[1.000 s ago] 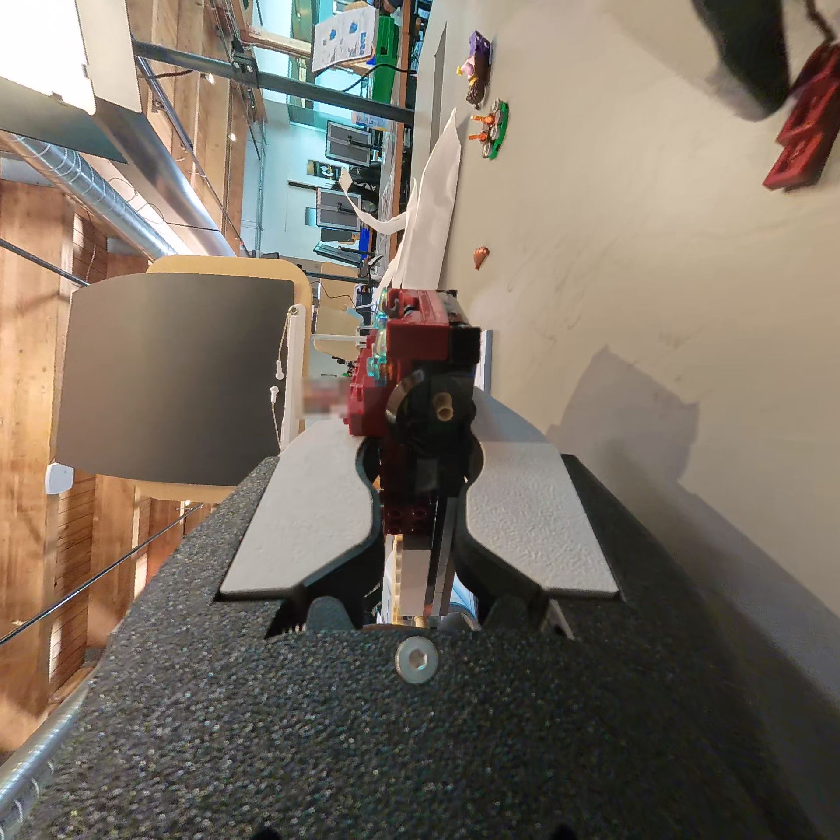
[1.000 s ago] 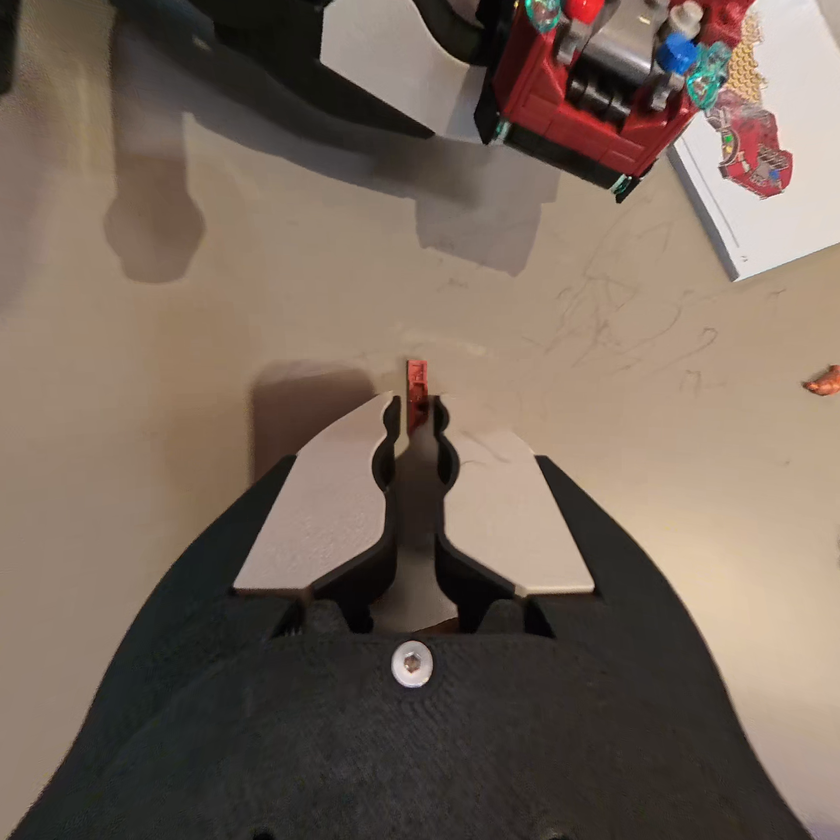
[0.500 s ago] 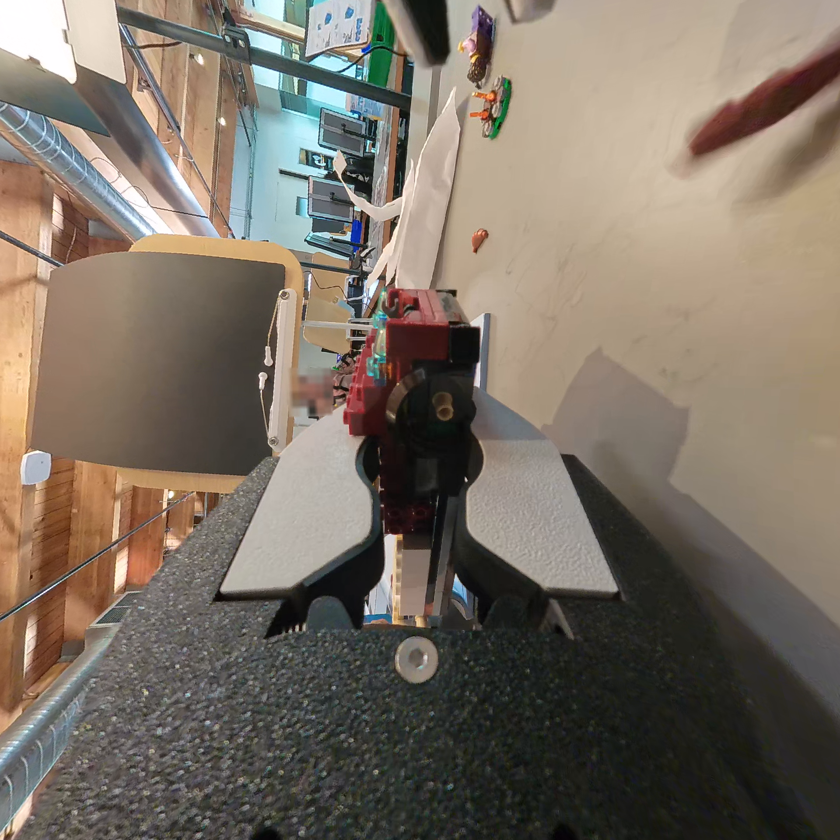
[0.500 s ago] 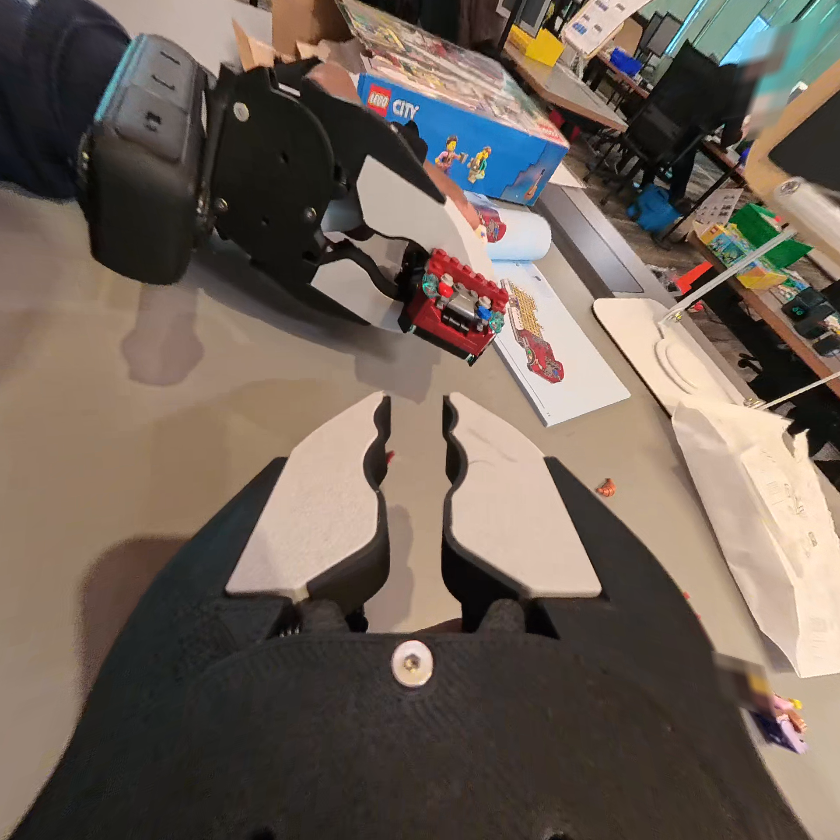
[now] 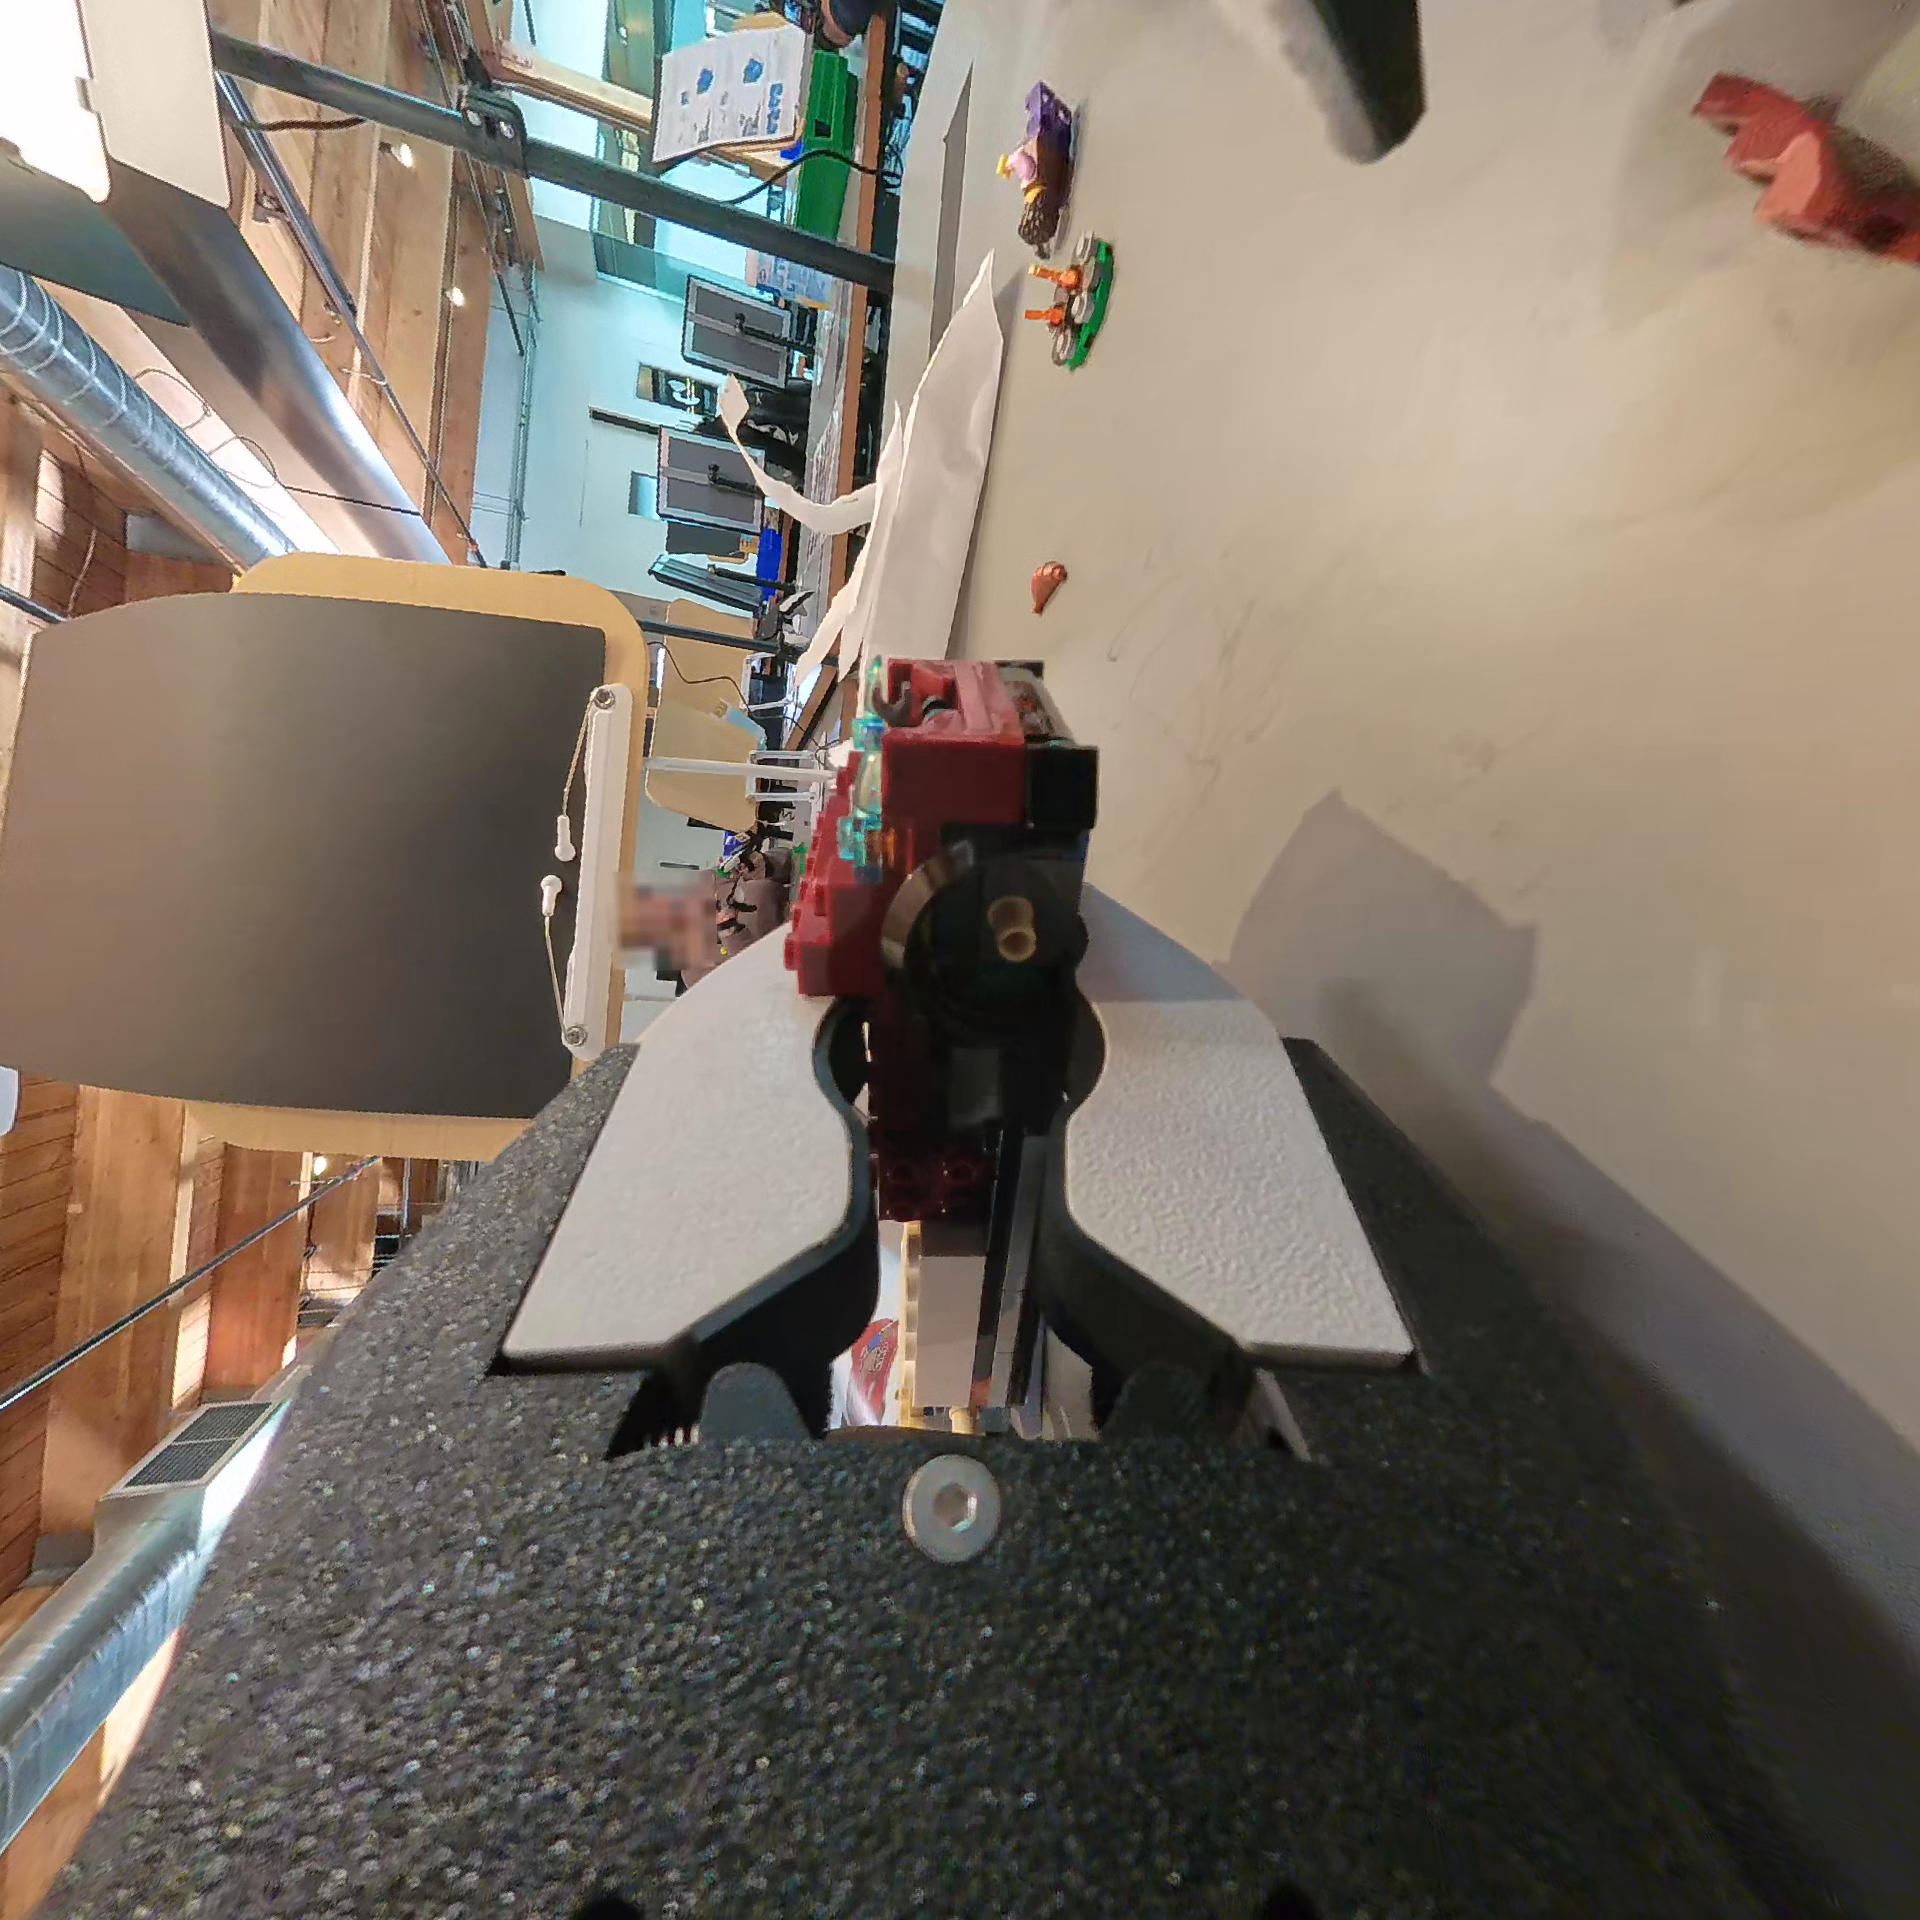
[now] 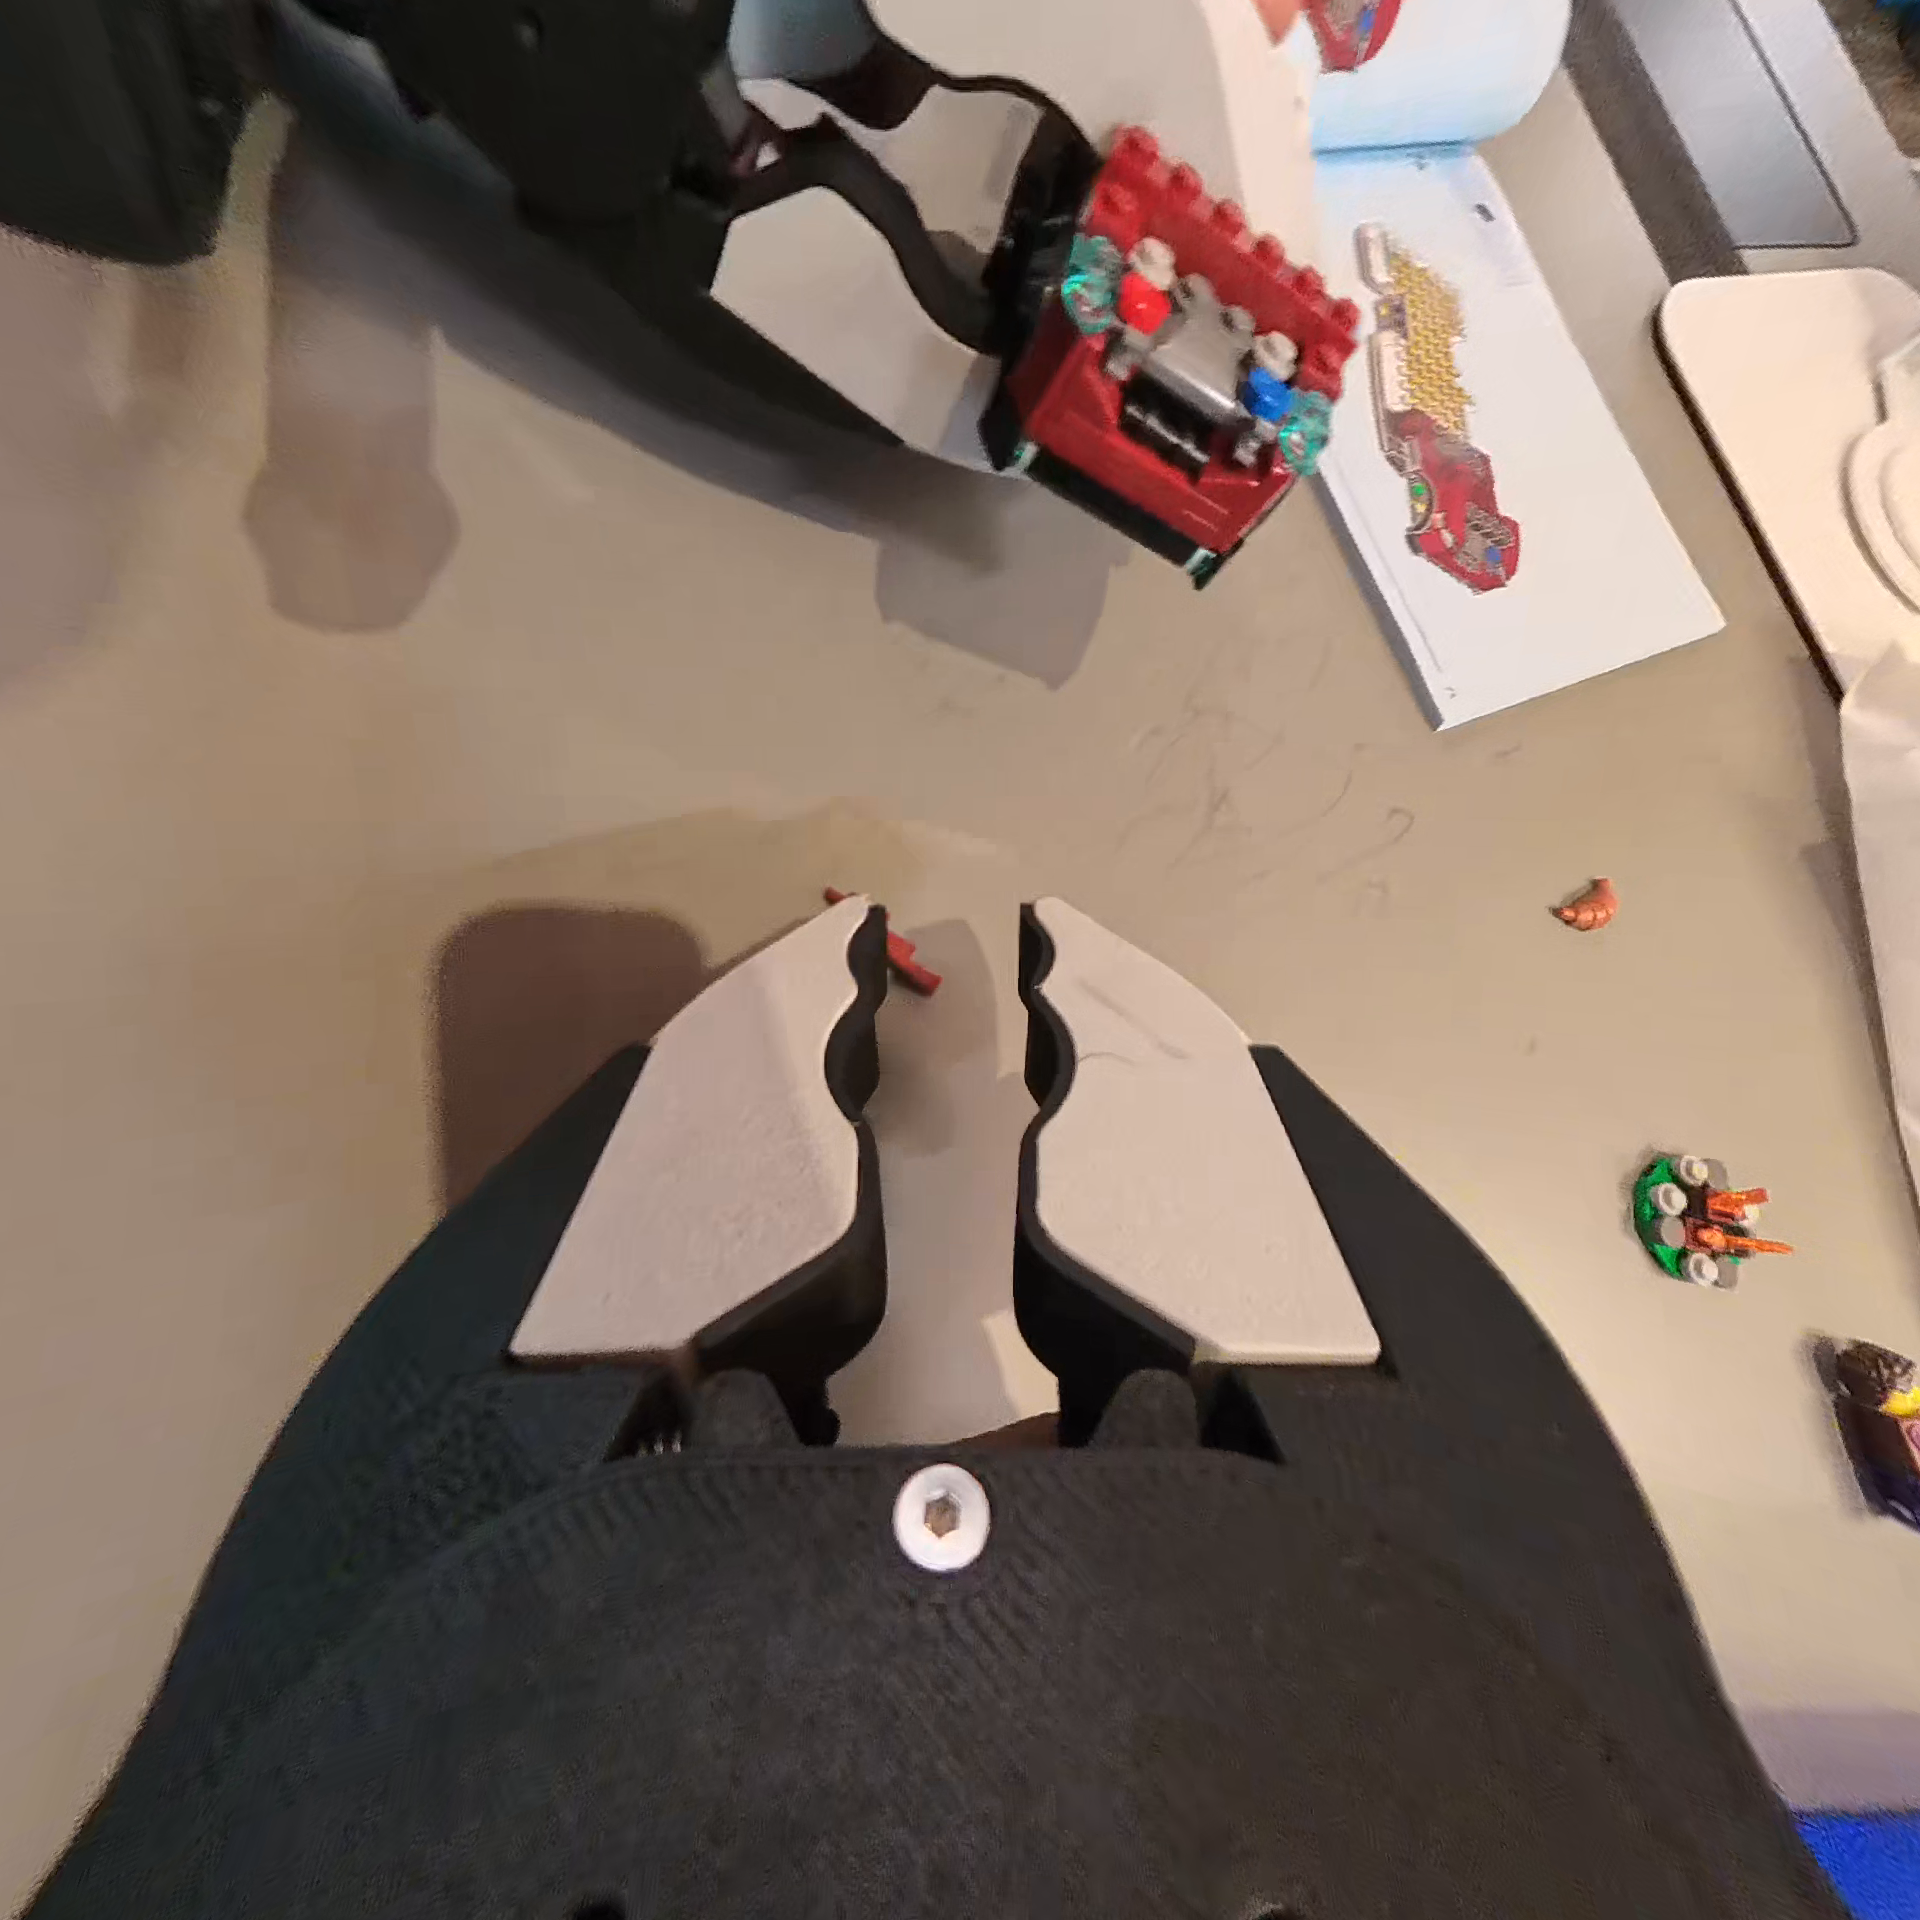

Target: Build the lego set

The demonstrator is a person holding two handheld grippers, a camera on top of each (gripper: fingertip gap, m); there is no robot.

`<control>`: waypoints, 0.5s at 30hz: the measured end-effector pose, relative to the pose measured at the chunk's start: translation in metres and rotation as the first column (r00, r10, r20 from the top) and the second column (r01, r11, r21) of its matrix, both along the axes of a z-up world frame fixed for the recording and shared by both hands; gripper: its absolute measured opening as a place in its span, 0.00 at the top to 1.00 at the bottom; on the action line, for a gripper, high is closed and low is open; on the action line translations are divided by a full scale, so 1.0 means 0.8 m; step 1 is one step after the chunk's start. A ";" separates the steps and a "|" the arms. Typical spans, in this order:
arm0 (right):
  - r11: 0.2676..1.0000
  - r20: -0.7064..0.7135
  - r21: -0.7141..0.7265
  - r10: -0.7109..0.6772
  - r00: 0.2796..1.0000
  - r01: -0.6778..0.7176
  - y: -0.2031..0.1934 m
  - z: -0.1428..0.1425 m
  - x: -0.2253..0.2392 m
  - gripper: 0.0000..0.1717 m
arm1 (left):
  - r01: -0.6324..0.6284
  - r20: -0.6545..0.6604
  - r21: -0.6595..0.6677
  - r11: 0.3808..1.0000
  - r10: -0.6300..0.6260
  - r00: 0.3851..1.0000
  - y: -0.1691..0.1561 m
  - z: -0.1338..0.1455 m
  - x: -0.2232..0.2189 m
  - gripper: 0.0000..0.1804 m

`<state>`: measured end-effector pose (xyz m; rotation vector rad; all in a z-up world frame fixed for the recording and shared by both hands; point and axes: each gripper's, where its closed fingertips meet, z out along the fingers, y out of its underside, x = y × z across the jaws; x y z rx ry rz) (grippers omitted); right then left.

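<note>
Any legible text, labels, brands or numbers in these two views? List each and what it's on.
Nothing can be read.
Open booklet on the table: tiny print beside its pictures, too small to read.
White sheet hanging in the background: blue print, too blurred to read.
Red brick model: no writing visible.

The small dark-red plastic piece (image 6: 906, 961) on the beige surface (image 6: 623, 727) is partly hidden behind the right gripper (image 6: 948, 914)'s left fingertip (image 6: 847, 930) — its full shape cannot be made out. In the left wrist view a blurred dark-red block (image 5: 1808, 171) is cut off by the right edge. The rear of the dark-red and black brick-built vehicle (image 5: 966, 914) disappears between the left gripper (image 5: 961, 997)'s pale pads. The purple and brown toy figure (image 6: 1881, 1434) runs off the right edge — too smeared to identify. A mosaic patch covers part of the background.
</note>
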<state>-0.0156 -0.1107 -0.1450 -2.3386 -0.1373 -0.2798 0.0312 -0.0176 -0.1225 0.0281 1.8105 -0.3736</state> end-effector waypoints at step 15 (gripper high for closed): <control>0.995 -0.089 -0.079 0.053 0.995 -0.060 -0.002 -0.031 -0.016 0.88 | 0.032 -0.014 0.016 0.999 -0.032 0.999 -0.013 -0.003 -0.007 0.82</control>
